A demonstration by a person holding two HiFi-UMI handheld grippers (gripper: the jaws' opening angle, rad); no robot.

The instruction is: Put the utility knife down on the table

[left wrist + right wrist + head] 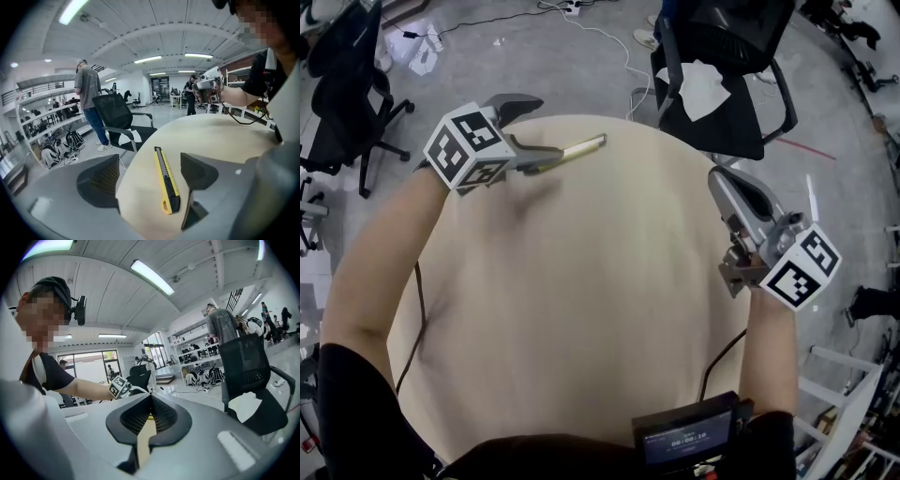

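A yellow and black utility knife [581, 146] lies flat on the round beige table [581, 309] near its far edge. In the left gripper view the knife [166, 180] rests on the tabletop between the jaws, touching neither pad. My left gripper [548, 127] is open around the knife's handle end; the blade end points away from it. My right gripper [722, 178] hovers at the table's right edge, shut with nothing in it; in the right gripper view its jaws [151, 401] meet at the tips.
A black office chair [722, 56] with a white cloth on its seat stands just beyond the table's far edge. Another black chair [337, 84] is at the far left. A small screen device [689, 436] sits at the near edge. A person [89, 93] stands beyond the chair.
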